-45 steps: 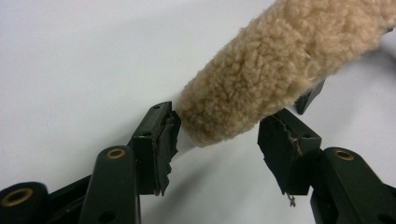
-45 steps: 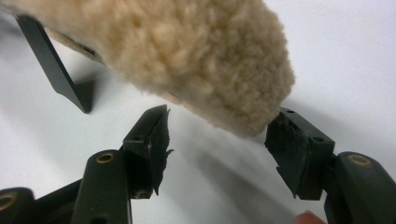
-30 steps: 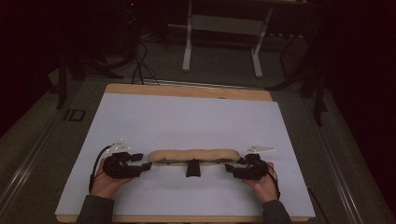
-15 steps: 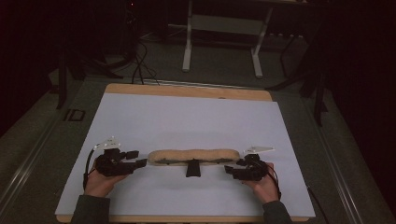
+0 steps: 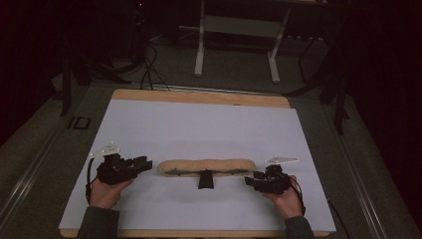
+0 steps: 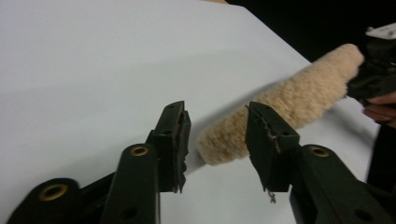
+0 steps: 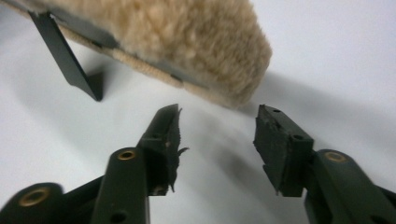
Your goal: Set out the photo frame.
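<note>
Two grippers, left gripper (image 5: 145,164) and right gripper (image 5: 250,180), flank our fluffy pad (image 5: 206,165) lying mid-bench (image 5: 199,119) on its black bracket (image 5: 205,179), jaws apart and empty though just narrowing, presumably for an even two-ended lift.

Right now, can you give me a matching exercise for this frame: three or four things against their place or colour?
Things:
1. fleece pad
2. black handle
3. left gripper
4. right gripper

Places or colours:
A. at the pad's right end
B. tan and fluffy, lying crosswise on the white sheet
C. under the pad's middle, pointing towards the person
D. at the pad's left end

Pairs: 1-B, 2-C, 3-D, 4-A
</note>
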{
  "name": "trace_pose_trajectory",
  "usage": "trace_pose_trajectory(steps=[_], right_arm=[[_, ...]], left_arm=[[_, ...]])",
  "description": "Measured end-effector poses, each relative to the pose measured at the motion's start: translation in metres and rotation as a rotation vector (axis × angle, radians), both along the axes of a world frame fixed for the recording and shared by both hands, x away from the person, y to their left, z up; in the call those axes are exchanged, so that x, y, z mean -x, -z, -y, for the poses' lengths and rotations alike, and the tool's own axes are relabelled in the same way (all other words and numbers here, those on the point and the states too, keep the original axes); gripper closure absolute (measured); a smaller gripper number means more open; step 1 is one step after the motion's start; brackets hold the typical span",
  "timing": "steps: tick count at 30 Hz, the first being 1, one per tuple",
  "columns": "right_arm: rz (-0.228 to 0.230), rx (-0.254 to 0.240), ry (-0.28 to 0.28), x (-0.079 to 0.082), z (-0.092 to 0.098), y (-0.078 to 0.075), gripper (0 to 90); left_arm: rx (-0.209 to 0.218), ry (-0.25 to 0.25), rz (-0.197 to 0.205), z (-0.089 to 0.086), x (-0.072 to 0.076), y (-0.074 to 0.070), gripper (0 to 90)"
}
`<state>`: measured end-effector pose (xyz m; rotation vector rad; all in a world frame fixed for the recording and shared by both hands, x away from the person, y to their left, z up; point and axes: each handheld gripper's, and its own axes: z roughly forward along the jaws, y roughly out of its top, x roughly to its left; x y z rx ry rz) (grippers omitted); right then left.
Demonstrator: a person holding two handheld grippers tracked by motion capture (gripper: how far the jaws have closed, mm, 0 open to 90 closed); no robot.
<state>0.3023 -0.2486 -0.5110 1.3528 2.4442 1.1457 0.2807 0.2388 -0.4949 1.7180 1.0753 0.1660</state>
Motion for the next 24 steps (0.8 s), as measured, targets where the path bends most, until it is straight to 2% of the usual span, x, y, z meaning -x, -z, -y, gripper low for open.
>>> trace_pose_trajectory(steps=[1, 2, 3, 5, 9, 10, 12, 14, 19, 20, 24], right_arm=[[-0.003, 0.002, -0.006, 0.0, 0.0, 0.001, 55.4], [-0.014, 0.002, -0.025, 0.001, -0.001, 0.001, 59.0], [-0.015, 0.017, -0.051, 0.002, -0.003, 0.003, 62.5], [-0.011, 0.024, -0.066, 0.002, -0.005, 0.003, 66.5], [0.02, 0.02, -0.066, 0.004, -0.008, 0.0, 73.5], [0.029, 0.016, -0.066, 0.005, -0.008, -0.001, 76.2], [0.043, 0.015, -0.064, 0.005, -0.008, -0.002, 82.7], [0.066, 0.035, -0.067, 0.006, -0.01, -0.002, 86.8], [0.093, 0.053, -0.047, 0.007, -0.015, -0.002, 90.0], [0.108, 0.053, -0.029, 0.007, -0.019, -0.002, 90.0], [0.116, 0.068, -0.006, 0.006, -0.024, -0.001, 90.0]], left_arm=[[-0.023, -0.018, 0.008, 0.001, 0.0, -0.001, 59.3], [-0.028, -0.029, 0.02, 0.003, 0.0, -0.002, 60.8], [-0.028, -0.029, 0.02, 0.003, 0.0, -0.002, 62.0], [-0.062, -0.031, 0.031, 0.007, -0.001, -0.001, 62.8], [-0.093, -0.03, 0.035, 0.01, -0.002, 0.0, 66.3], [-0.114, -0.031, 0.039, 0.012, -0.003, 0.001, 67.9], [-0.131, -0.032, 0.039, 0.014, -0.003, 0.002, 70.5], [-0.165, -0.035, 0.035, 0.017, -0.004, 0.004, 72.1], [-0.19, -0.037, 0.026, 0.02, -0.005, 0.005, 76.6], [-0.198, -0.034, 0.027, 0.021, -0.005, 0.006, 77.0], [-0.216, -0.036, 0.03, 0.023, -0.005, 0.007, 80.6]])
